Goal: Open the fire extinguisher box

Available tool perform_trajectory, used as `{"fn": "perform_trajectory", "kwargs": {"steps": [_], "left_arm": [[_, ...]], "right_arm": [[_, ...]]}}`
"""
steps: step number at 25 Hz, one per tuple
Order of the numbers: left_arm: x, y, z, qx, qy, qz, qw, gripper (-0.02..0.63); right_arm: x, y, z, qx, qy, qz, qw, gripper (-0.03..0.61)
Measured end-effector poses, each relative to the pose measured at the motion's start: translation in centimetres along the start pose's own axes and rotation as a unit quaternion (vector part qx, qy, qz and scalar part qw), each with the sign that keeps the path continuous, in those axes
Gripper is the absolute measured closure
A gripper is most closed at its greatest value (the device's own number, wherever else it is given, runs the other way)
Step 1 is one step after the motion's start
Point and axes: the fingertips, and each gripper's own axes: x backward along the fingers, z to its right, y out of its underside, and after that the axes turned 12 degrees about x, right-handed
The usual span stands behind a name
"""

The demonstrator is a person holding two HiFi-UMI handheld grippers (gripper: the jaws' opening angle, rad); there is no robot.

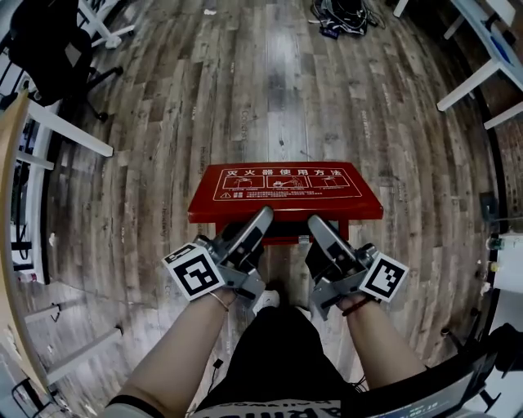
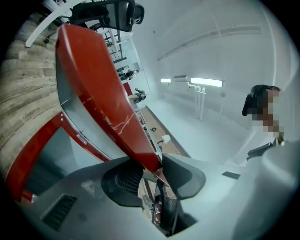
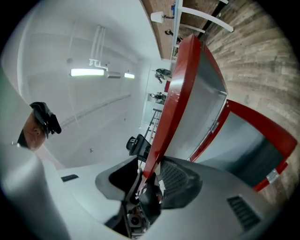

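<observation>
The fire extinguisher box has a red lid (image 1: 286,189) printed with white instructions, and it stands on the wooden floor in front of my feet. The lid is tilted up off the red box frame (image 2: 33,150), showing its grey underside (image 3: 206,112). My left gripper (image 1: 263,219) is at the lid's front edge. In the left gripper view the red lid (image 2: 101,93) runs down between the jaws of the left gripper (image 2: 157,171), which pinch it. My right gripper (image 1: 317,224) also straddles that edge. There the lid's lip (image 3: 176,108) lies between the right gripper's jaws (image 3: 149,176), which stand wide.
White desk legs stand at the left (image 1: 78,131) and the right (image 1: 478,82). A black office chair (image 1: 57,49) is at the far left. A tangle of cables (image 1: 339,16) lies on the floor beyond the box. My legs and a shoe (image 1: 265,300) are just behind the grippers.
</observation>
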Motion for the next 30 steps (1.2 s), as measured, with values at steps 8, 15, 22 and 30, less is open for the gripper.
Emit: {"fn": "perform_trajectory", "kwargs": {"steps": [8, 15, 22, 30], "left_arm": [[-1.1, -1.0, 0.7, 0.032, -0.012, 0.012, 0.9993, 0.486], [-1.6, -1.8, 0.5, 0.095, -0.033, 0.026, 0.9946, 0.486], [-3.5, -2.9, 1.7, 0.129, -0.004, 0.061, 0.9898, 0.486], [-5.7, -5.6, 2.2, 0.141, -0.019, 0.103, 0.9845, 0.485]], "right_arm": [[-0.7, -1.4, 0.4, -0.004, 0.053, -0.002, 0.999, 0.500], [-1.9, -2.4, 0.3, -0.032, 0.082, -0.003, 0.996, 0.502], [-2.8, -4.2, 0.4, -0.043, 0.076, 0.004, 0.996, 0.509], [-5.3, -6.6, 0.7, -0.069, 0.044, 0.002, 0.997, 0.528]]}}
